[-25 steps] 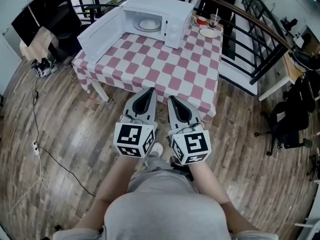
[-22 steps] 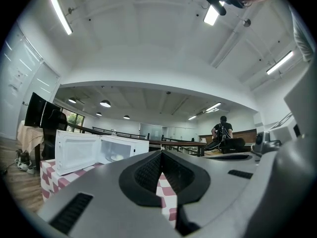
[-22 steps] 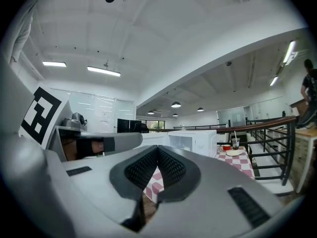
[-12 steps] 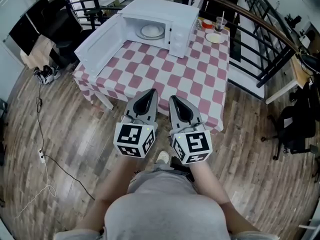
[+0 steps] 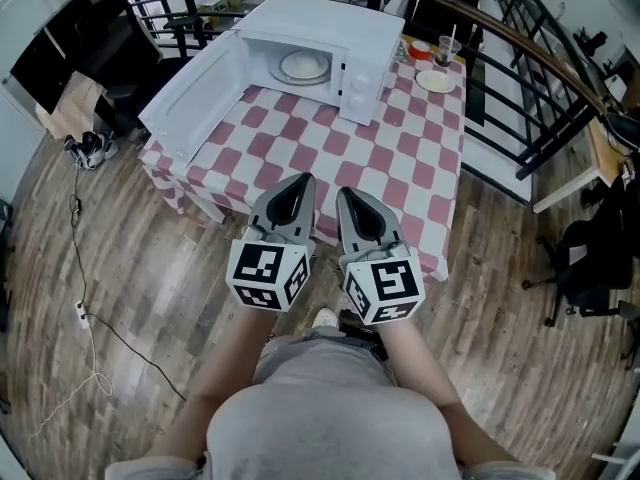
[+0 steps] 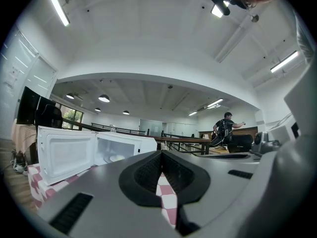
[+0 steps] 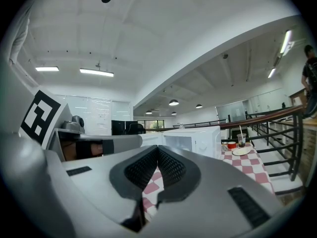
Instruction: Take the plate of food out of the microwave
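Fig.: table w/ red-white check cloth (image 5: 330, 158) on wood floor (image 5: 130, 258). Far right corner of cloth: clear cup w/ straw (image 5: 447, 52), red bowl (image 5: 420, 49) just beside it, small dish (image 5: 436, 80) nearer. Dark railing (image 5: 520, 43) curves behind & right of table. Floor, left: shoes (image 5: 88, 146), cable (image 5: 82, 311). Right: black office chair (image 5: 590, 253). Left gripper view, bkgd: person (image 6: 225, 130) beyond the railing

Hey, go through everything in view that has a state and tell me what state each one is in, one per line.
Microwave door: swung wide open.
Plate of food: inside the microwave, not yet taken out.
Left tool: shut, empty.
Right tool: shut, empty.
Cup with straw: upright at the far corner of the table.
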